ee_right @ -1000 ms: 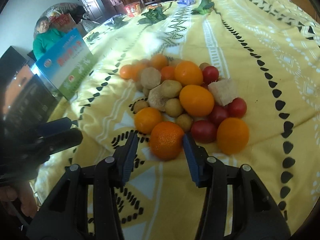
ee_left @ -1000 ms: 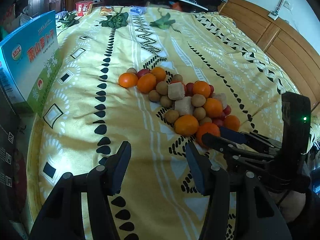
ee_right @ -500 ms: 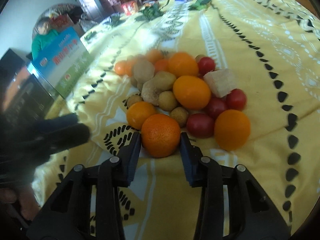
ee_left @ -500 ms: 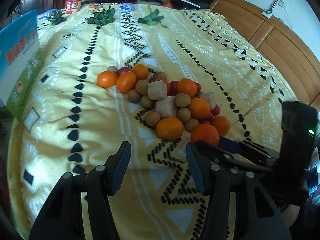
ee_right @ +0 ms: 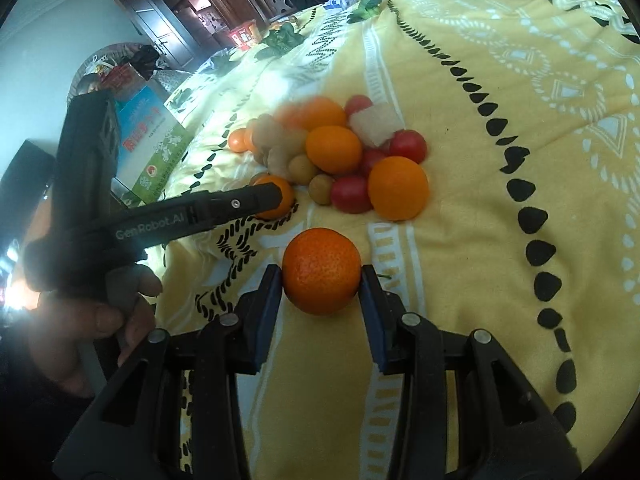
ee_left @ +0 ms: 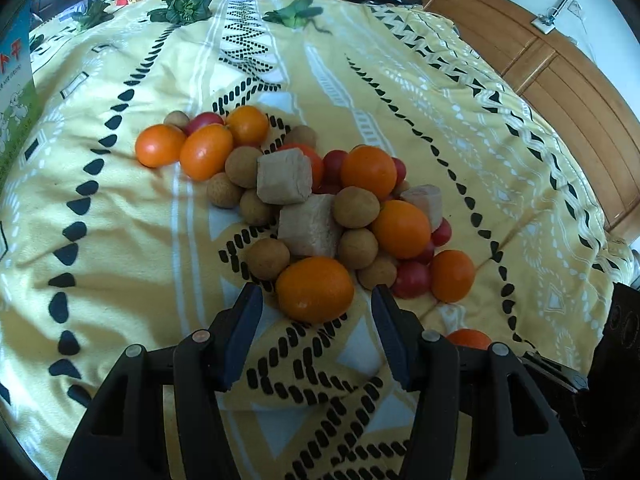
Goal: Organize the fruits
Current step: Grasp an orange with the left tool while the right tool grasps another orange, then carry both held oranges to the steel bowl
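Right wrist view showed the right gripper (ee_right: 320, 284), a black two-finger tool with blue pads, narrowed down onto a round dimpled orange mandarin (ee_right: 322, 270); both pads pressed its sides, so the fruit was gripped between them (the jaws had just been closing, then settled); the mandarin sat apart from the pile, just on the near side of it, over the yellow bedspread with black and white patterns (ee_right: 500, 160); beyond it lay the heap of mixed fruit (ee_right: 340, 152): smooth orange citrus, small red tomato-like fruits, round tan longan-like balls and pale beige cubes, all touching one another; at the left of that view a hand (ee_right: 92, 320) held the other tool, whose black finger reached to the near left edge of the heap.

Left wrist view showed the left gripper (ee_left: 316, 322) standing partly open with nothing pressed between its pads; a smooth oval orange fruit (ee_left: 315, 289) at the near edge of the pile lay just ahead of the fingertips, between their lines but untouched by either; the gripped mandarin peeped out at lower right behind the left tool's right finger; a blue and green printed carton (ee_left: 16, 80) stood at the bed's left edge; green leafy vegetables (ee_left: 186, 6) lay at the far end; a brown wooden panel (ee_left: 560, 92) ran along the right.
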Available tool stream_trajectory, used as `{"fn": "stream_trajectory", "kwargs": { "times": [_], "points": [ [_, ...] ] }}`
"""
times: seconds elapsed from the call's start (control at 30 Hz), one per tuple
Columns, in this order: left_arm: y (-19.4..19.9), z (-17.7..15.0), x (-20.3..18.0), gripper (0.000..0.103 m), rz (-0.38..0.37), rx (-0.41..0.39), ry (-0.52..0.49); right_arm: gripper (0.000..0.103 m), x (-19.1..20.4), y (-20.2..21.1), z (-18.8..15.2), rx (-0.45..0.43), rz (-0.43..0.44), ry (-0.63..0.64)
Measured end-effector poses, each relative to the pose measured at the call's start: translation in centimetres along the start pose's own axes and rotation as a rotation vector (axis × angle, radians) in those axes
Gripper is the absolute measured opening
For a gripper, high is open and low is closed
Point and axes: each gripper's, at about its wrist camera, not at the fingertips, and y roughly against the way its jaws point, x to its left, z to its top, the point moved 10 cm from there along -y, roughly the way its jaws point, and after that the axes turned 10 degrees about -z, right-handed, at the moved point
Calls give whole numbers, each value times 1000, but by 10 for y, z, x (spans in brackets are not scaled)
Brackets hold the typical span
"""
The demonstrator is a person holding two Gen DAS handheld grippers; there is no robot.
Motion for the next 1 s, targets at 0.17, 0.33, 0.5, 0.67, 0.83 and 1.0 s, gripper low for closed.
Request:
{"fn": "stream_trajectory", "kwargs": {
  "times": [0.17,0.33,0.5,0.67,0.83,1.0],
  "points": [
    [-10,1,2,53,23,0,-8,40,0,-3,-3,4,6,3],
    [-9,3,6,45,39,-15,2,40,-1,-4,-5,9,7,5],
    [6,6,2,45,53,-43,-14,40,-1,-3,-4,9,5,7],
    [44,12,-6,45,63,-103,-42,40,4,8,2,-19,8,15],
    [89,15,-11,45,76,-169,-52,40,23,25,8,-54,17,47],
    [138,13,-15,45,89,-226,-61,40,48,44,11,-83,26,91]
  ]
}}
